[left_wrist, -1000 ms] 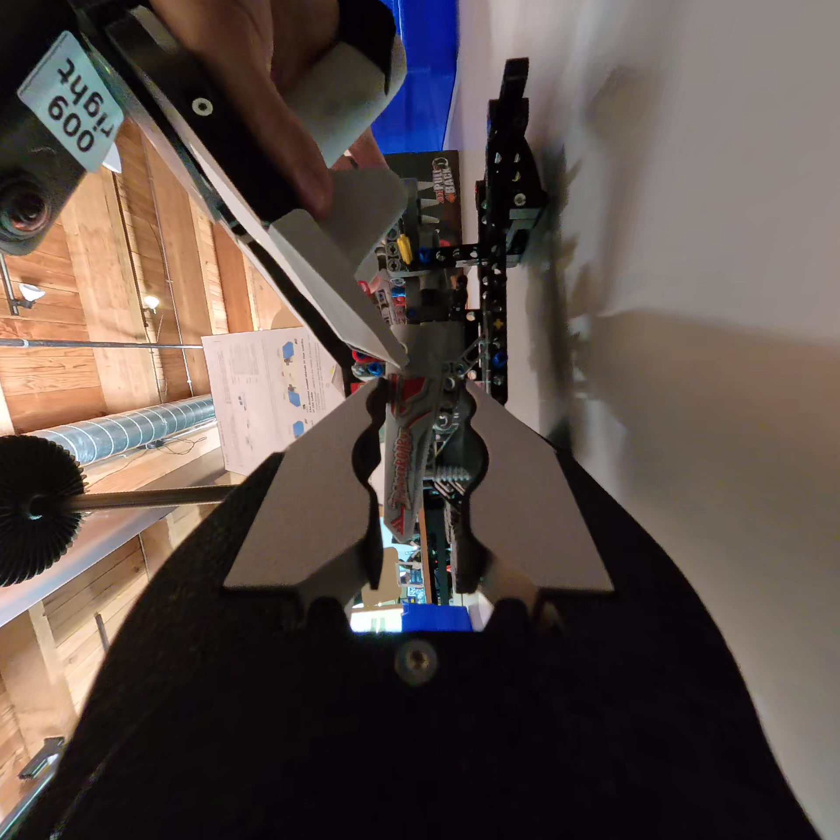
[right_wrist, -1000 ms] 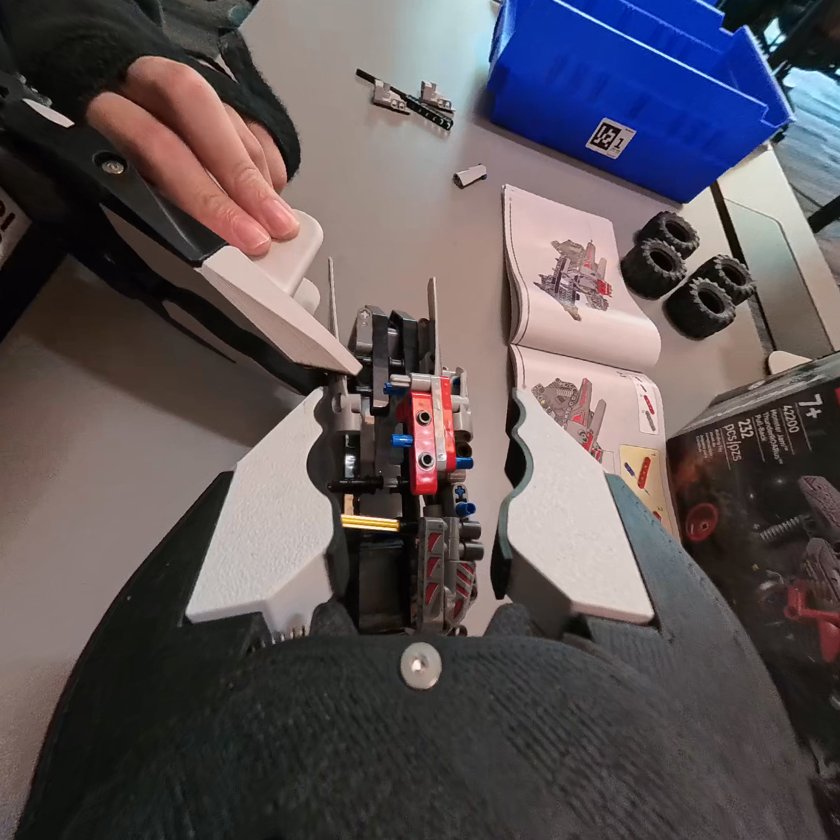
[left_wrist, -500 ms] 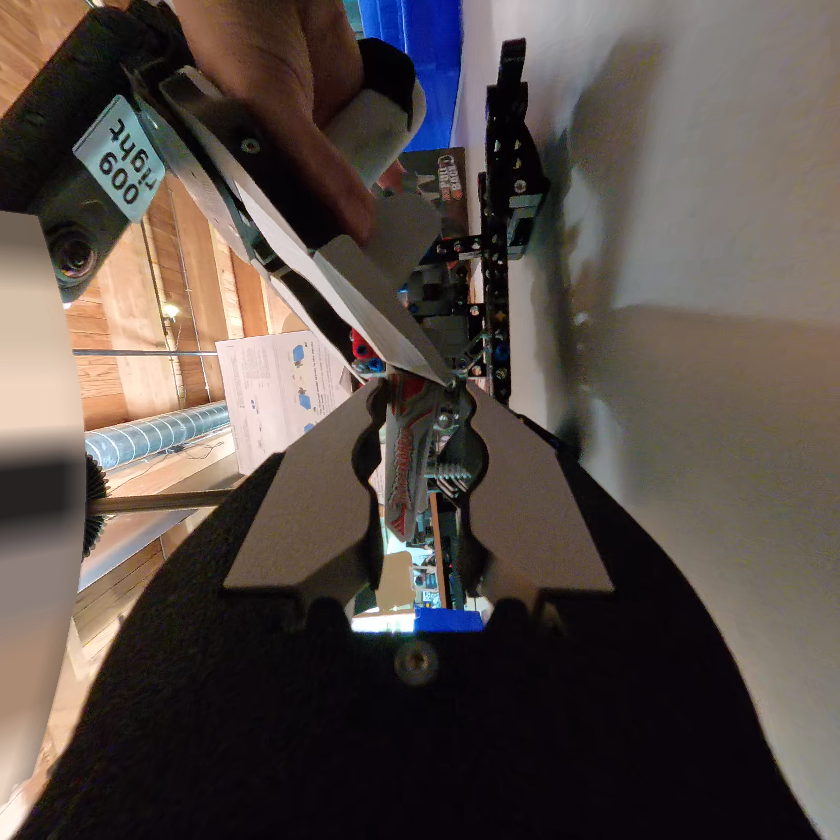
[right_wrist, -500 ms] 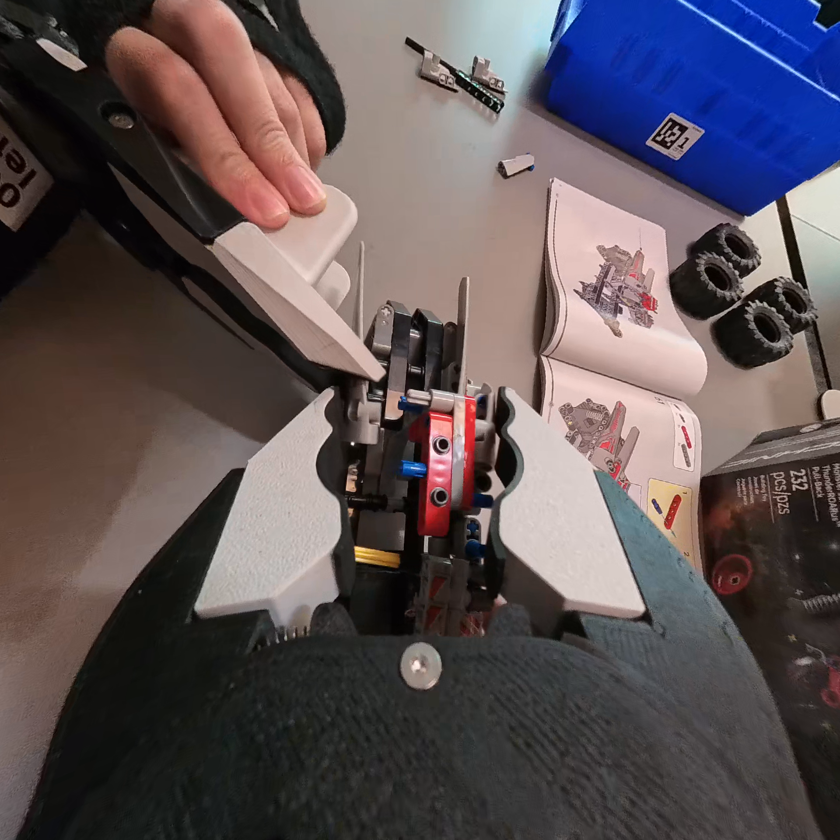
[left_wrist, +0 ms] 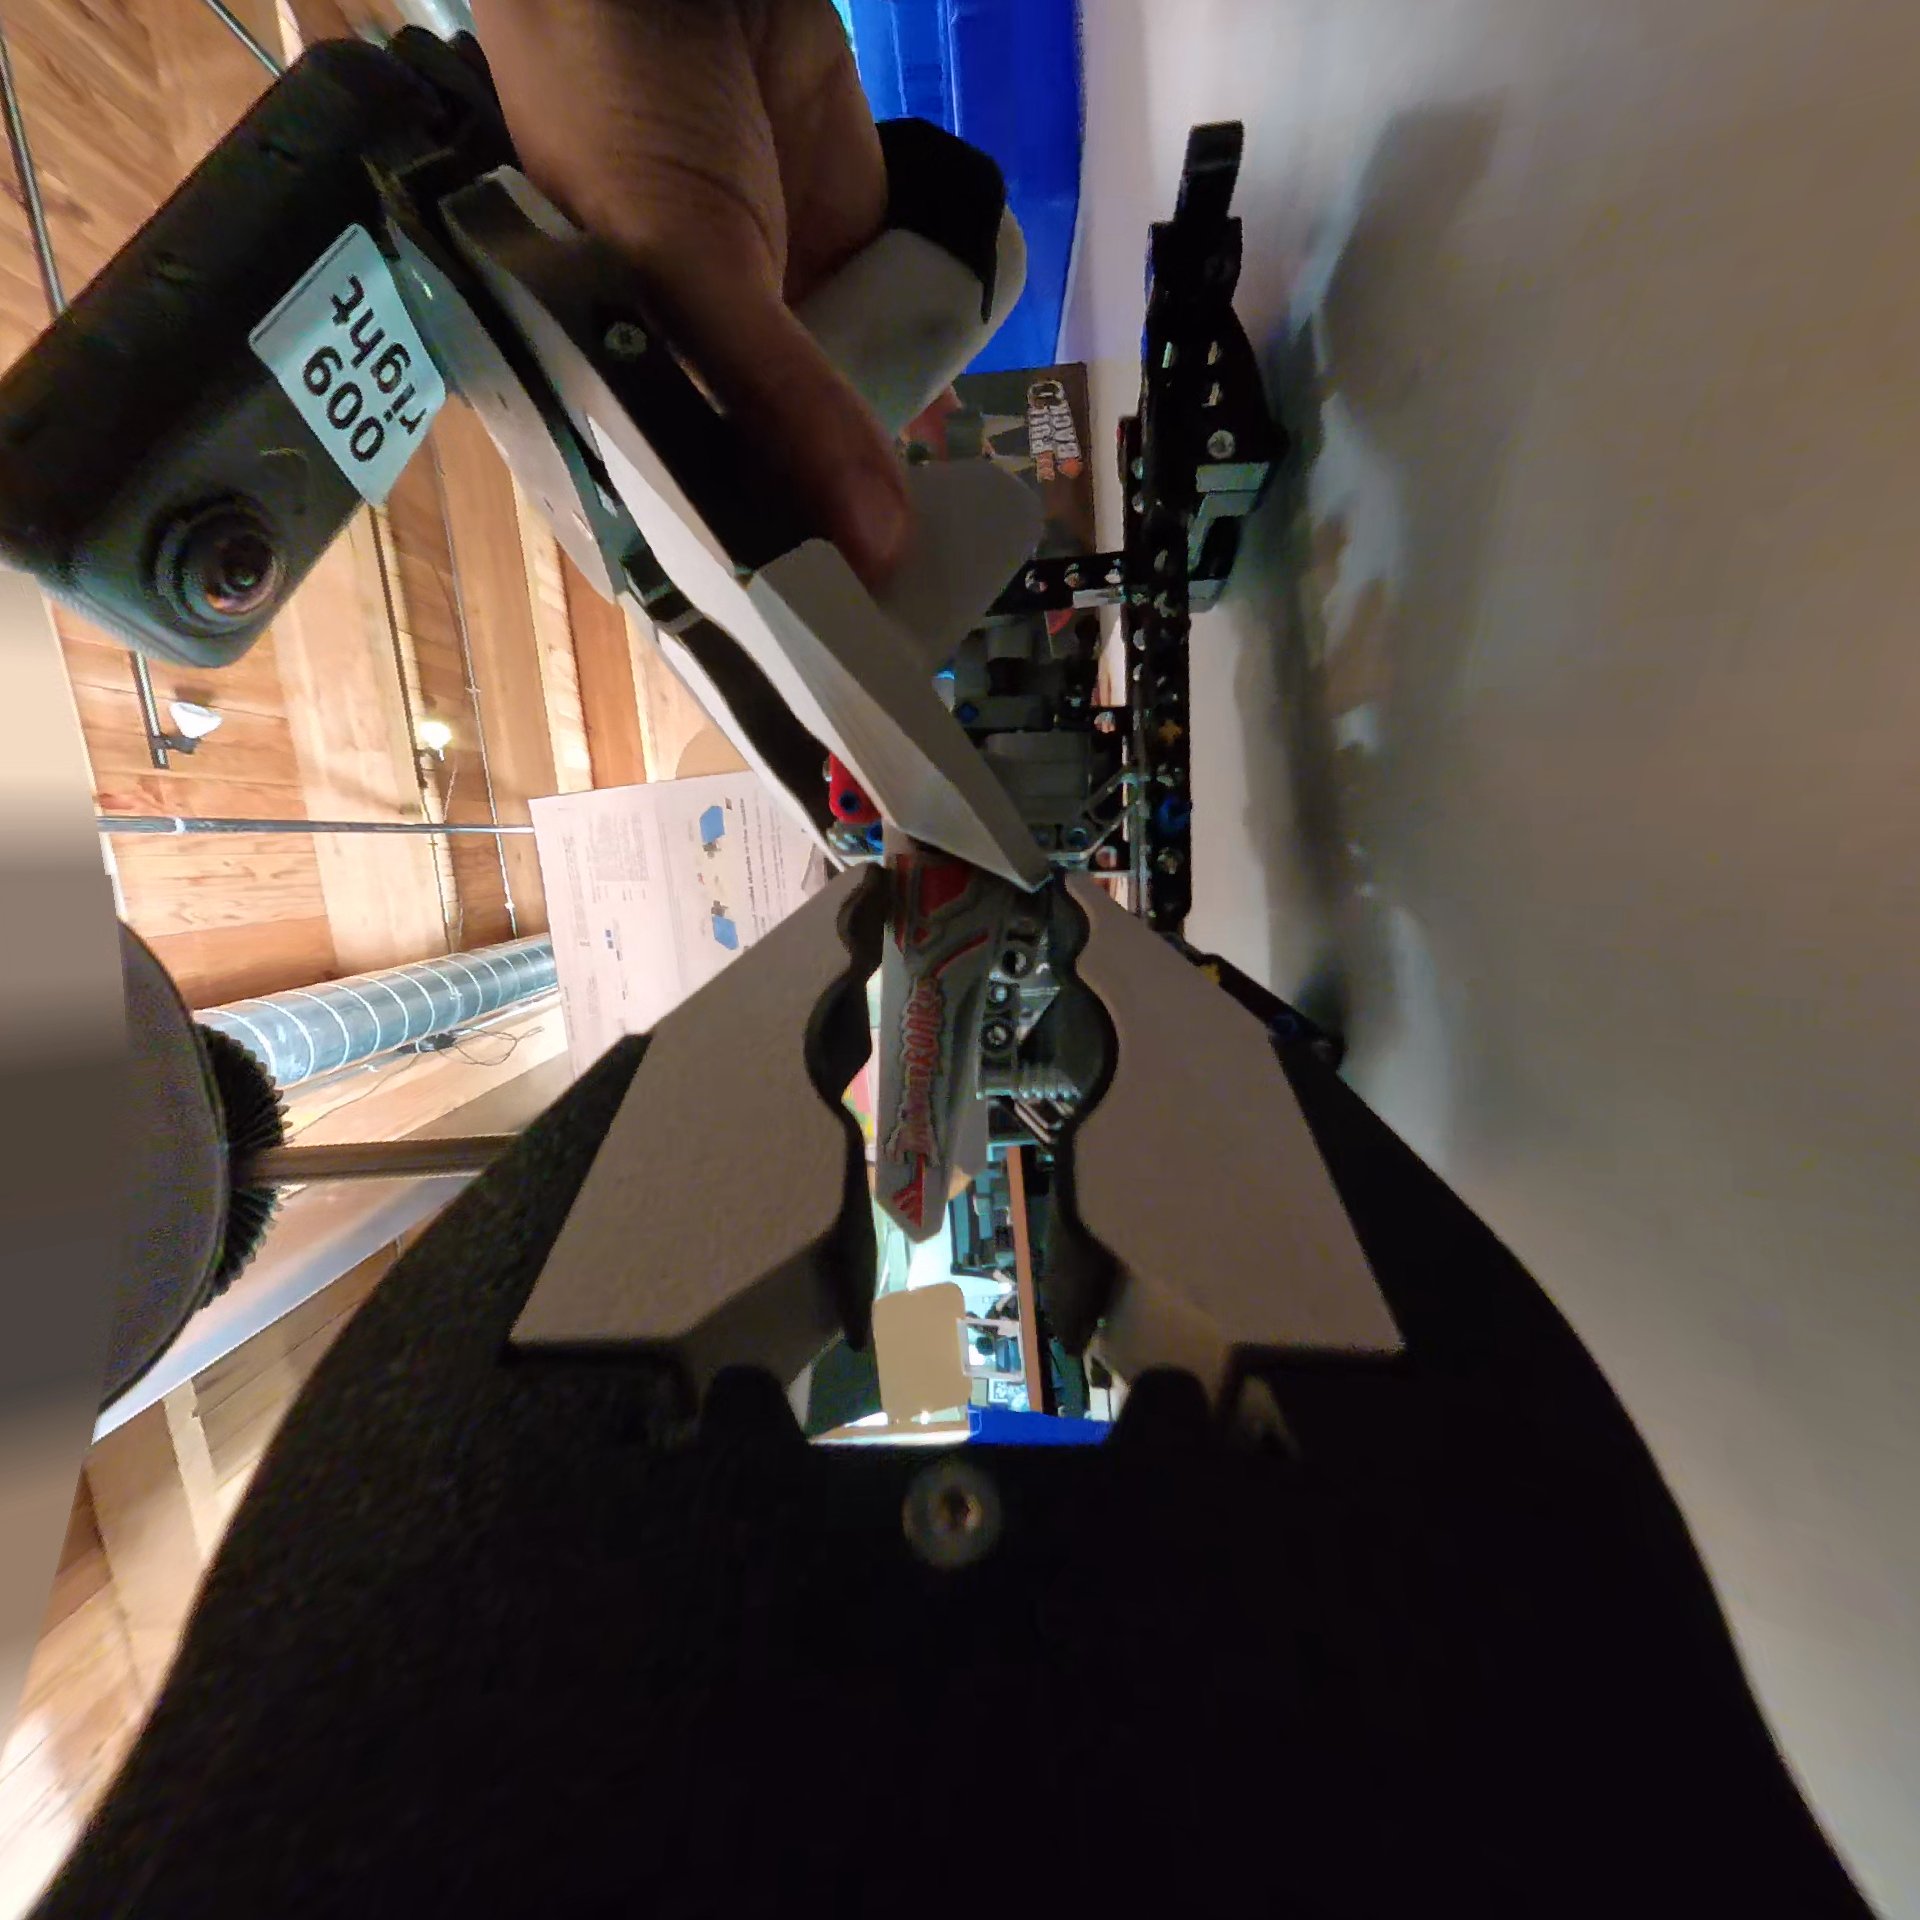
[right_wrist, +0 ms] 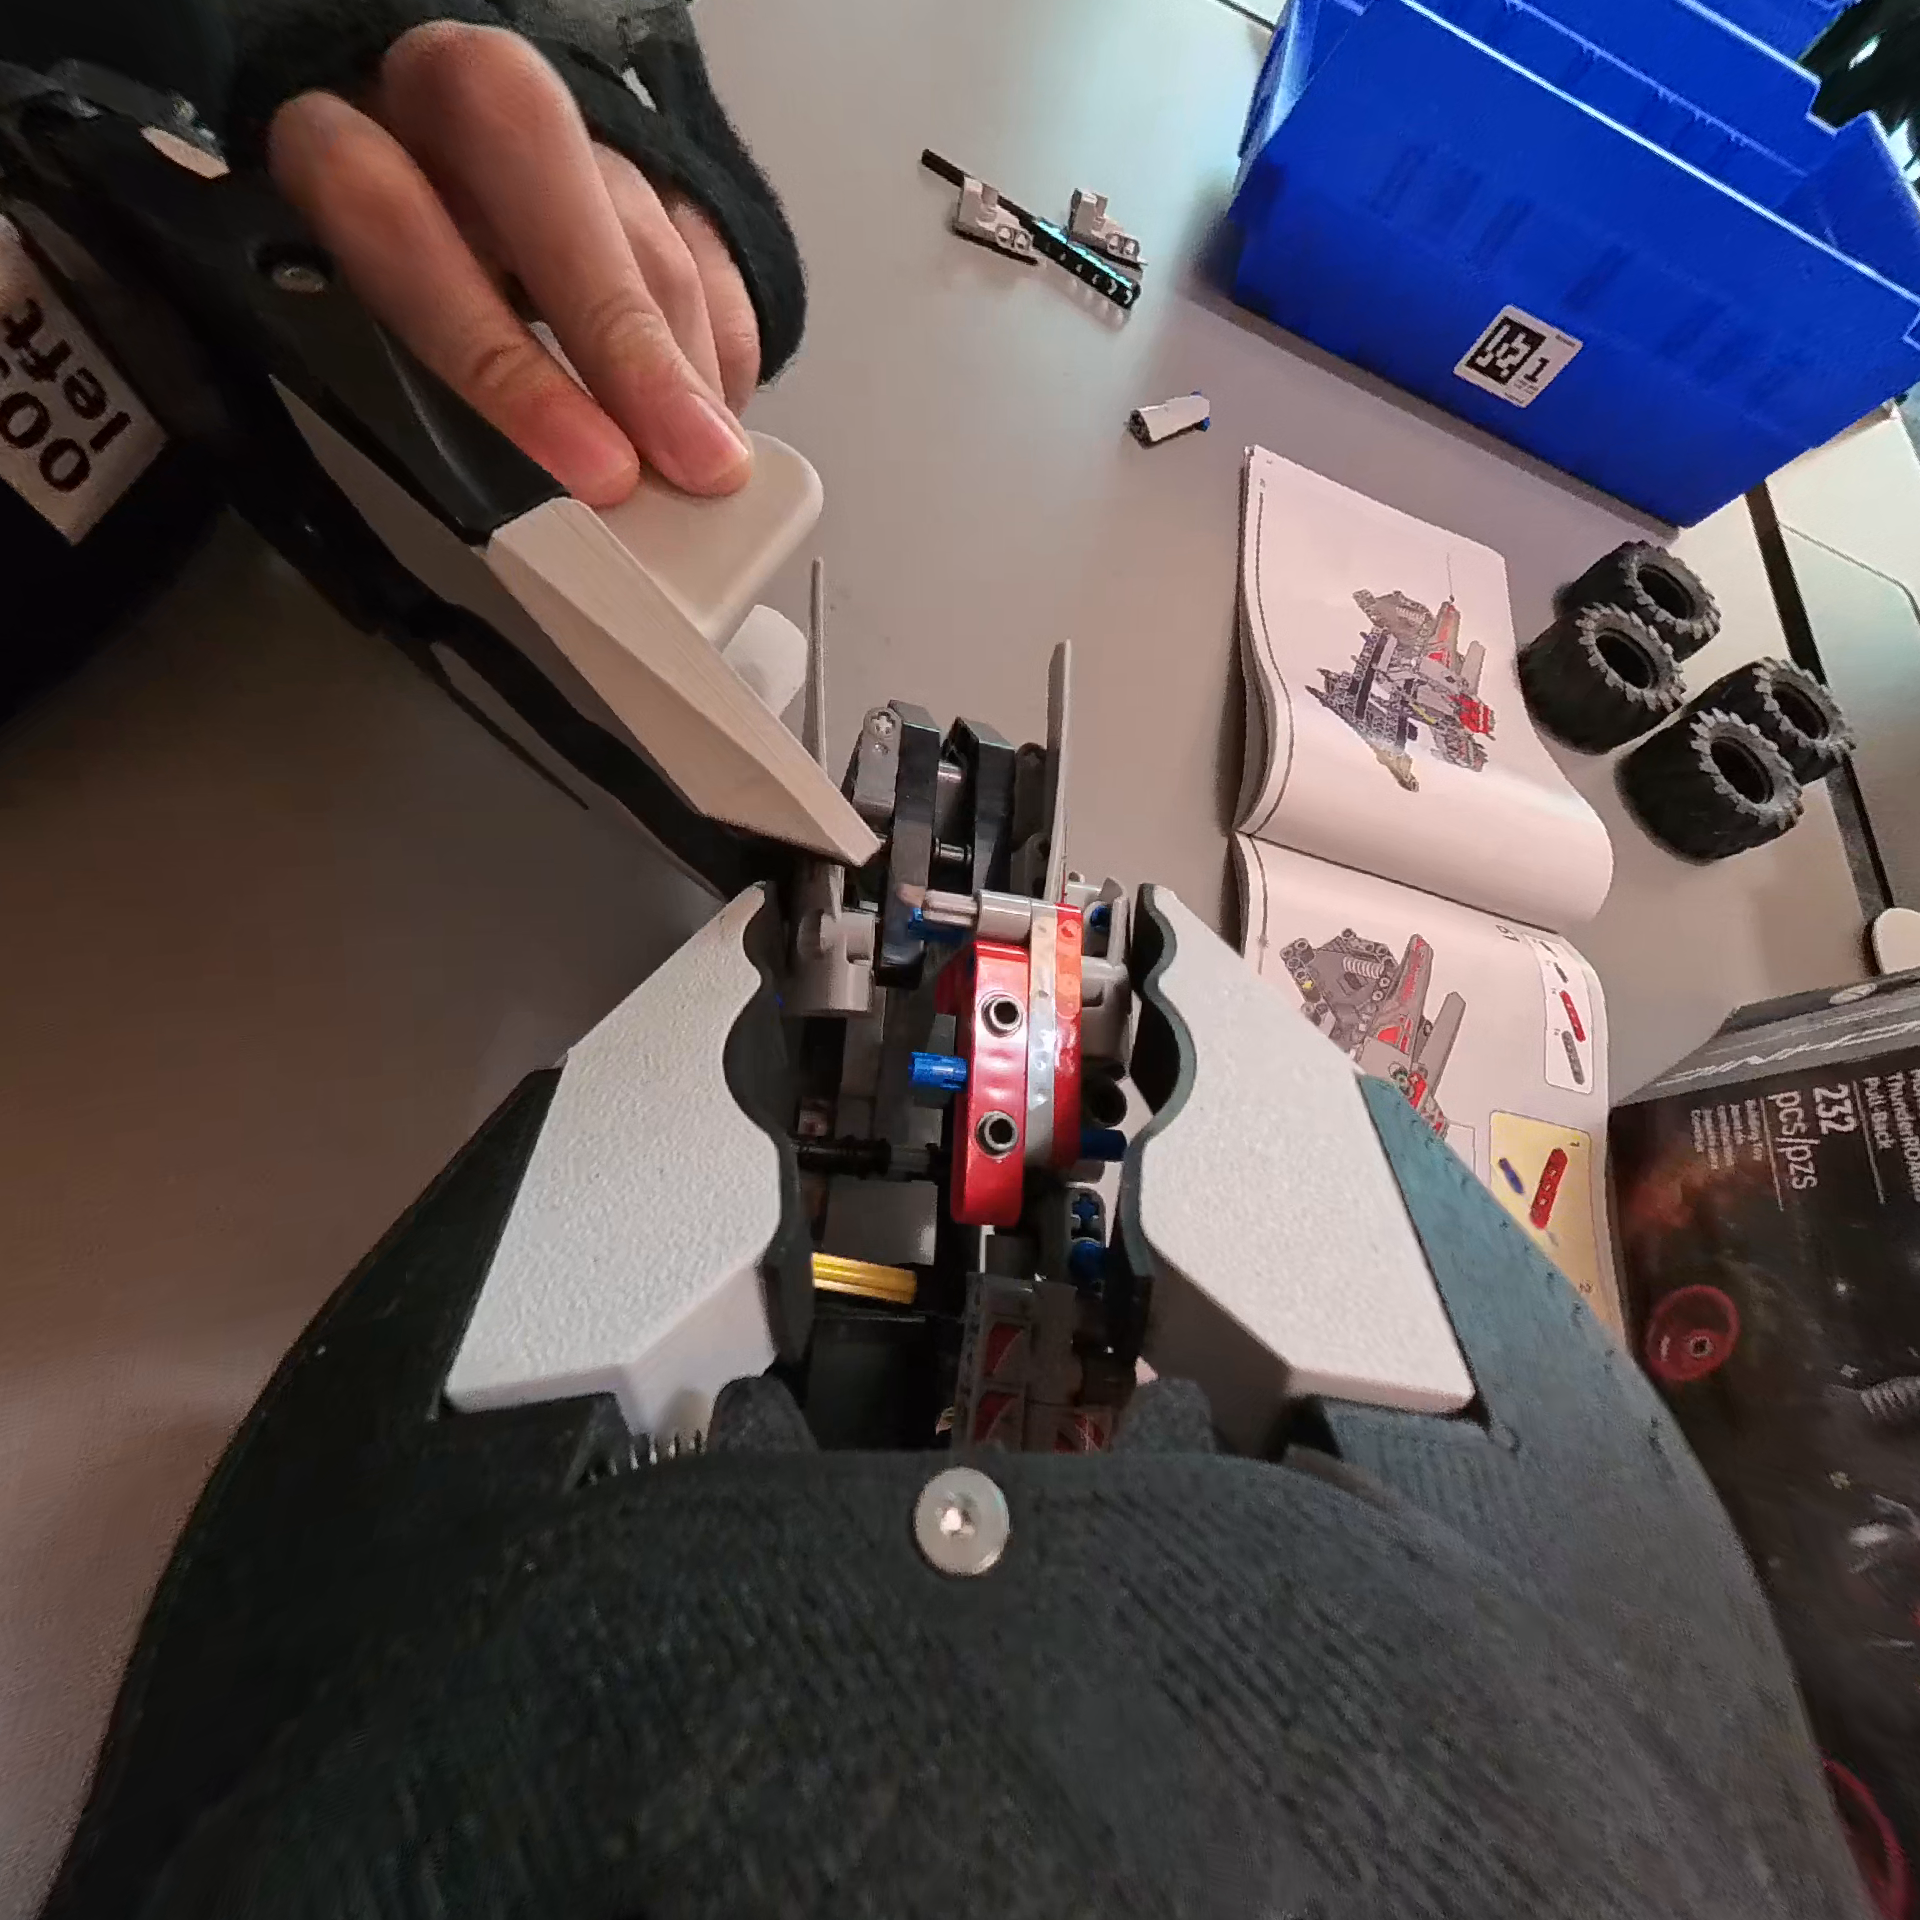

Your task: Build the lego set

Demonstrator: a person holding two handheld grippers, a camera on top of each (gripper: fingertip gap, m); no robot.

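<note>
The part-built lego model (right_wrist: 997,1081), with a red beam, grey panels and a black frame, is held between both grippers over the grey table (right_wrist: 312,935). My right gripper (right_wrist: 951,904) is shut on its sides around the red beam. My left gripper (left_wrist: 966,904) is shut on the model's grey and red stickered panel (left_wrist: 925,1049), with the black chassis (left_wrist: 1164,644) against the table (left_wrist: 1610,727). The left gripper's finger (right_wrist: 675,665) comes in from the upper left and touches the model's top left. The right gripper's finger (left_wrist: 883,748) shows in the left wrist view.
An open instruction booklet (right_wrist: 1392,727) lies right of the model. Several black tyres (right_wrist: 1662,665) and the dark set box (right_wrist: 1787,1195) are further right. A blue bin (right_wrist: 1558,208) stands at the back. A black beam with grey pieces (right_wrist: 1049,229) and a small grey part (right_wrist: 1169,416) lie loose. The grippers are tip to tip, or close to it.
My right gripper's fingers have closed in from wide open onto the model's sides and moved forward along it. The left gripper has stayed shut on the panel.
</note>
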